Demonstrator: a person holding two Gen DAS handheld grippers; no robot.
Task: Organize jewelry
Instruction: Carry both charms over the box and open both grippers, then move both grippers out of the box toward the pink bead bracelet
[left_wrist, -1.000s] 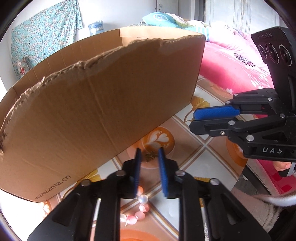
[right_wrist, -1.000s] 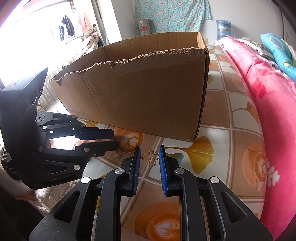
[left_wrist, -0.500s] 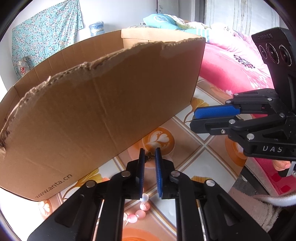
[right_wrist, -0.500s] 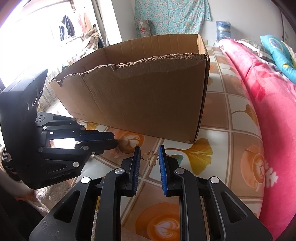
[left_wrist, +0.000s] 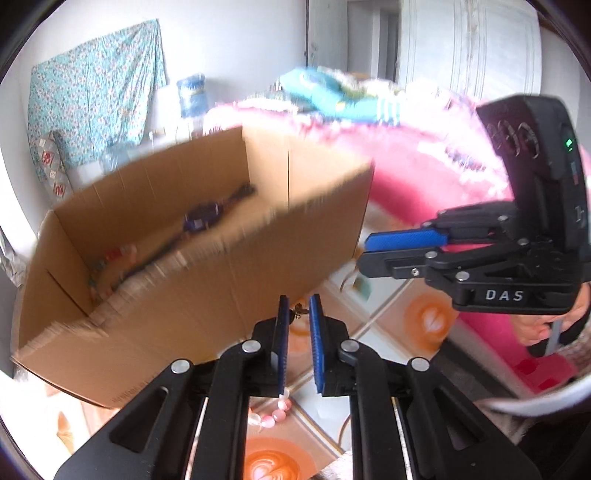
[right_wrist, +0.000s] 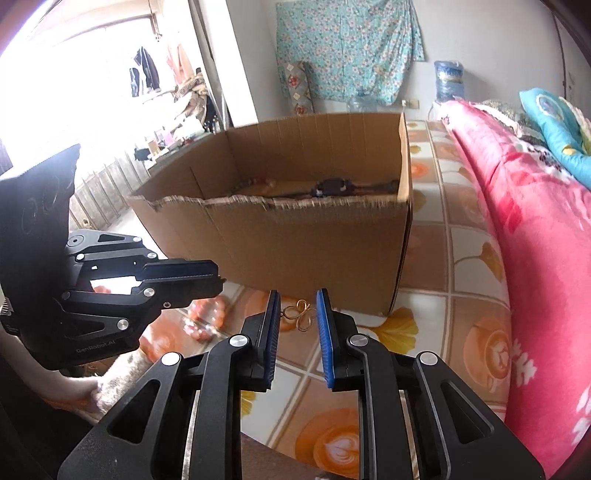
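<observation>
My left gripper (left_wrist: 297, 300) is shut on a pink bead bracelet (left_wrist: 274, 409); its small bronze charm sits between the pads and the beads hang below. In the right wrist view those beads (right_wrist: 207, 318) dangle under the left gripper (right_wrist: 220, 282). My right gripper (right_wrist: 295, 296) is shut on a gold wire ornament (right_wrist: 301, 314), pinched between its blue pads above the floor. Just beyond both stands an open cardboard box (right_wrist: 295, 254) with a torn near rim. Inside it lie a dark watch-like piece (right_wrist: 332, 186) and some beads. In the left wrist view the right gripper (left_wrist: 365, 254) hovers right of the box (left_wrist: 221, 284).
The floor (right_wrist: 476, 236) is tiled with ginkgo and latte-art patterns. A pink blanket on a bed (right_wrist: 543, 240) runs along the right side. A person's hand (left_wrist: 543, 325) holds the right gripper's handle. A floral cloth (right_wrist: 347, 44) hangs on the far wall.
The left jaws closed on the bracelet's charm. Both grippers then rose with their pieces, and the inside of the box came into view over its near rim.
</observation>
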